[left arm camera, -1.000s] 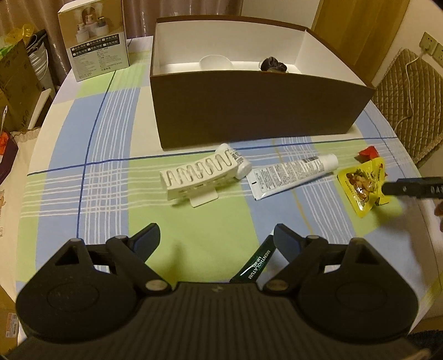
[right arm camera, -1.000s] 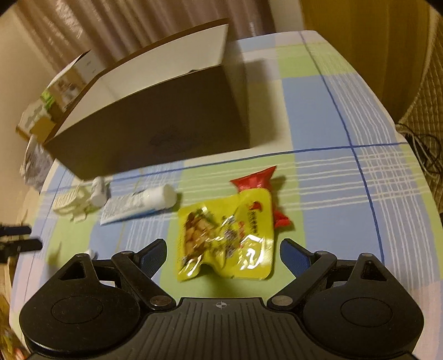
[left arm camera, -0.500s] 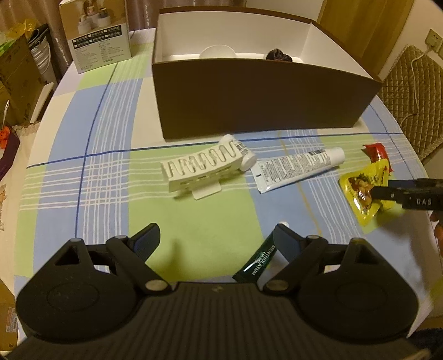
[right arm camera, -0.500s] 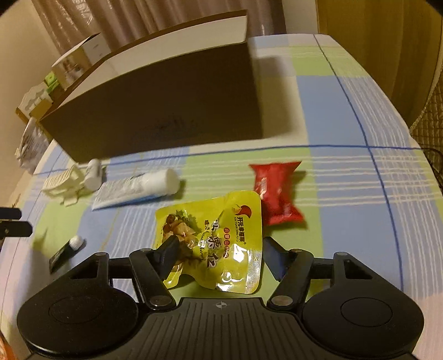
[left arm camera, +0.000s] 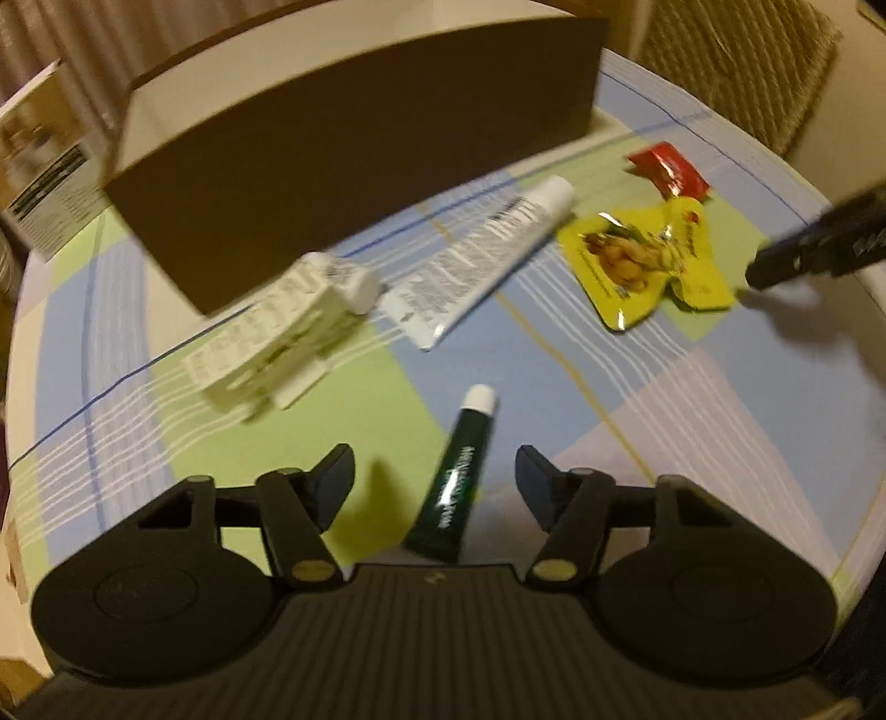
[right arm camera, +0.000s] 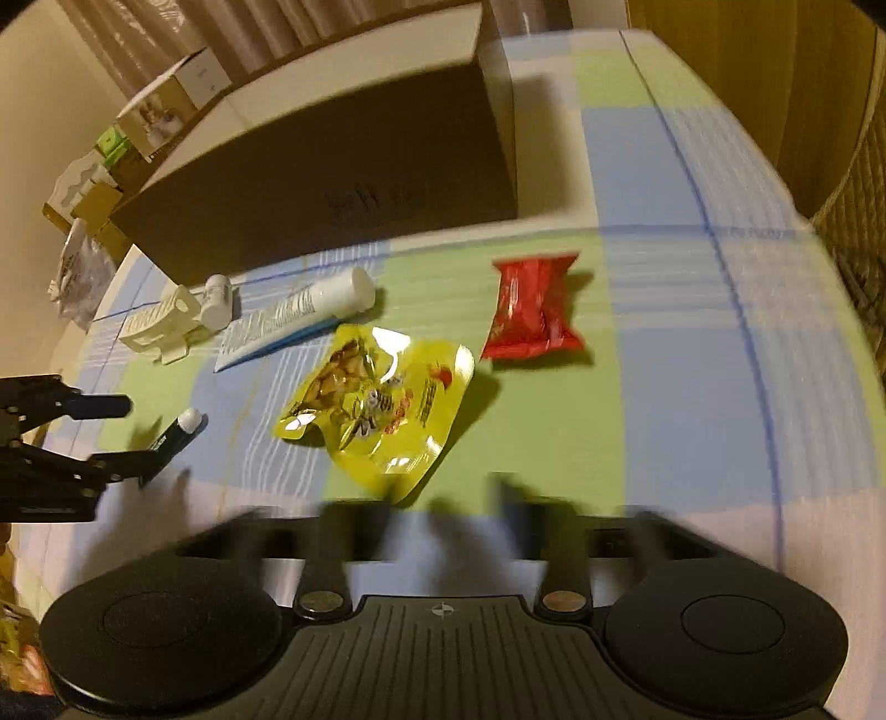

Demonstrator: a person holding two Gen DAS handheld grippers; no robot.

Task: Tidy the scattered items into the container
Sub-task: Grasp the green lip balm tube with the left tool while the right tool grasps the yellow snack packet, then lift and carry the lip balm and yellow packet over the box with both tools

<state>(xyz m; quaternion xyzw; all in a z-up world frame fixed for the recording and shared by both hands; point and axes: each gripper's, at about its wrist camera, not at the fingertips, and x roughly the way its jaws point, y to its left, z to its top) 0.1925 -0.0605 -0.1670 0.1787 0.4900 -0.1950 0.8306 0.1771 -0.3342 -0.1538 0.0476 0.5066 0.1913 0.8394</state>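
Left tool [left arm camera: 434,476] and right tool [right arm camera: 440,523] both spread wide, low.

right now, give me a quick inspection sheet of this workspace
surface: checked tablecloth, flat.
job's things: brown box at the back; green tube, white tube, white holder, yellow snack pouch and red packet all lie outside it.
clutter: small carton left of the box.
grippers: left claw open, astride the green tube; right claw blurred, just short of the yellow pouch.
cables: nothing seen.
surroundings: curtains, quilted seat.
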